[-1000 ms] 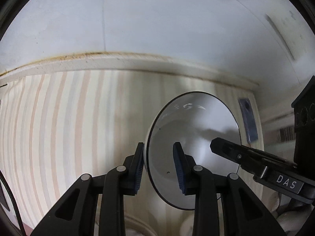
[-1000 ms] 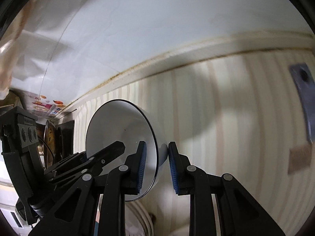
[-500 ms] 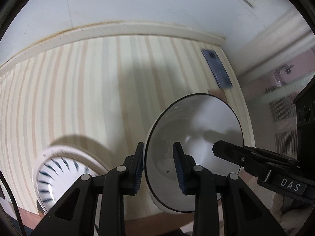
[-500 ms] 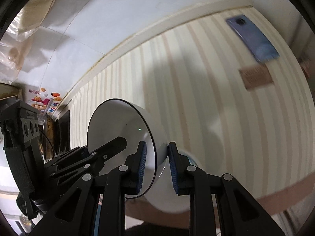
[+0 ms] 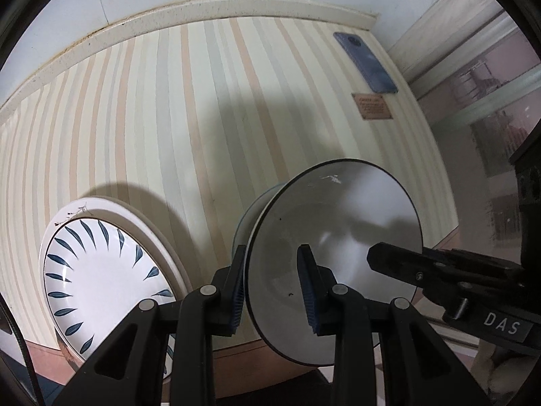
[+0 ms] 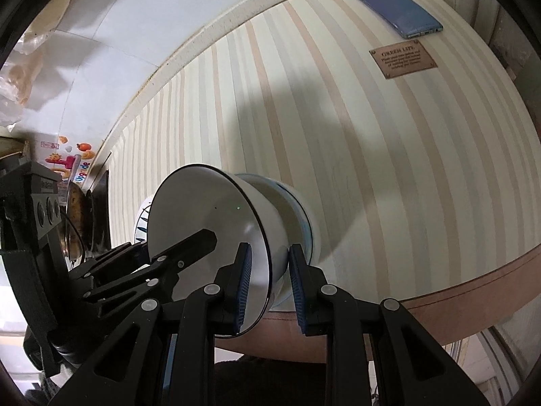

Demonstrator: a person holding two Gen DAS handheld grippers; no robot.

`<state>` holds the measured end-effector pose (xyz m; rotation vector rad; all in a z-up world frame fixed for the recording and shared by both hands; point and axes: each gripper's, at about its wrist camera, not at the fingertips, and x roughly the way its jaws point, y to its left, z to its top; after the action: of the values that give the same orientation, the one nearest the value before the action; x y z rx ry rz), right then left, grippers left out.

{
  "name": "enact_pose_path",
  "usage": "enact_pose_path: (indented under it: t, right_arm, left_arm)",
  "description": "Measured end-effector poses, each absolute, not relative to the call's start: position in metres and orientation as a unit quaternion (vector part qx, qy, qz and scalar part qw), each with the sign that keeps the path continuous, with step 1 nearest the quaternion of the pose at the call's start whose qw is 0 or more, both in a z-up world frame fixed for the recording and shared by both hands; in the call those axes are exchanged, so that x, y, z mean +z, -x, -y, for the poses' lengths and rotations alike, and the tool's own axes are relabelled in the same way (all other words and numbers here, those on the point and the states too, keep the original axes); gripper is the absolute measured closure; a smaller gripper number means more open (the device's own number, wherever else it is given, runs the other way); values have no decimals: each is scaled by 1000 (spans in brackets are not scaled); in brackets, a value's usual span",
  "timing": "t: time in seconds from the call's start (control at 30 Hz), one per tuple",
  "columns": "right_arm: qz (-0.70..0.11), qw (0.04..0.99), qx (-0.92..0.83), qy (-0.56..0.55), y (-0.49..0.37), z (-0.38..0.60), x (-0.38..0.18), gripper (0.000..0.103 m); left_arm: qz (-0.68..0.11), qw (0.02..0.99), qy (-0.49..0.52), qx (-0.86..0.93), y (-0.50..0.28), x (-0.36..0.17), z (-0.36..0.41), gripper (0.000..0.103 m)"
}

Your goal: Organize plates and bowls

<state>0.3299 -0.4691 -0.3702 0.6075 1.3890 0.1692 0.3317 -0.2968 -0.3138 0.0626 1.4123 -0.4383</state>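
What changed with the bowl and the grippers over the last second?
Both grippers tipped downward, carrying the white bowl from facing the wall to low over the striped table, above a second bowl. The leaf-pattern plate and phone came into view. Left gripper and right gripper stayed clamped on the rim.

the bowl [image 5: 333,237] is held up over the near edge of the table [image 5: 169,118], between the left gripper [image 5: 274,287] and the right gripper [image 6: 268,282], each on one side of its rim. a second bowl [image 6: 301,216] sits right under it. the plate [image 5: 101,284] lies to the left. the phone [image 6: 394,8] and a small sign [image 6: 402,57] lie at the far right corner, near the wall.
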Motion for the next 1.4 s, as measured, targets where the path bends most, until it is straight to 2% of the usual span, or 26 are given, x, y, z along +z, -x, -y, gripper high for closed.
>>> enact_pose_path:
  t: [0.43, 0.77, 1.23, 1.27, 1.33, 1.4]
  right_arm:
    - [-639, 726, 69, -245, -340, 464, -373, 78]
    - [-639, 721, 69, -257, -336, 467, -374, 78]
    - [-634, 732, 59, -242, -332, 469, -364, 78]
    - [-632, 736, 56, -236, -329, 468, -360, 76]
    - [-625, 749, 47, -216, -324, 465, -347, 64]
    - [-615, 762, 38, -200, -316, 463, -332, 43]
  left_arm:
    - [-642, 740, -70, -190, -325, -324, 309, 77]
    - [-655, 730, -49, -191, -328, -325, 302, 77]
    - [-639, 747, -54, -175, -320, -303, 295, 76]
    - [-633, 752, -60, -174, -318, -298, 294, 76]
    - [-621, 761, -72, -171, -312, -286, 291, 76]
    - [-608, 771, -77, -173, -304, -273, 286, 76]
